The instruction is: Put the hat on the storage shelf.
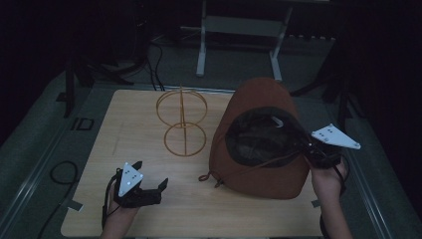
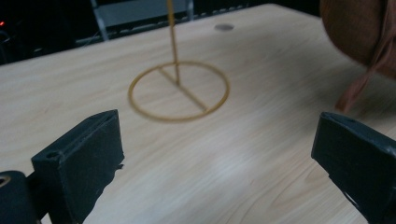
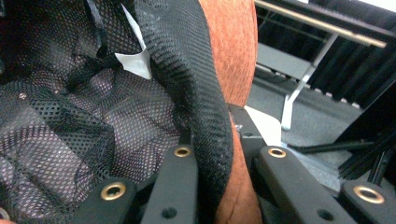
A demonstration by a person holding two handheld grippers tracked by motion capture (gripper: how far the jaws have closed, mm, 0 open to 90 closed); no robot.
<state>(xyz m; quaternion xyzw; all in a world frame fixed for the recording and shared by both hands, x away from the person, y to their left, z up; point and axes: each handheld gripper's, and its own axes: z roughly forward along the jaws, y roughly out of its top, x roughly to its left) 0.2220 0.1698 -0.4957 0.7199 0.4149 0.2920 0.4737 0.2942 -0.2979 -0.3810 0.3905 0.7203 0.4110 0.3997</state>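
Observation:
A brown hat point(image 1: 259, 99) with black mesh lining hangs tilted over the right half of the wooden table point(image 1: 209, 214), its opening facing me. My right gripper point(image 1: 306, 149) is shut on its rim at the right side. In the right gripper view the jaws point(image 3: 215, 154) pinch the black mesh edge, with the hat's brown outside point(image 3: 233, 42) on one side and a white label point(image 3: 135, 63) inside. The hat's cord point(image 1: 219, 177) trails onto the table. A gold wire hat stand point(image 1: 183, 119) stands left of the hat. My left gripper point(image 1: 151, 174) hovers open and empty at the front left, facing the stand's base ring point(image 2: 186, 91).
The brown hat point(image 2: 355, 28) and its dangling cord point(image 2: 359, 84) sit at the right edge of the left gripper view. Behind the table stand a white metal frame point(image 1: 201, 50) and dark stands. Cables point(image 1: 154, 69) run across the grey floor.

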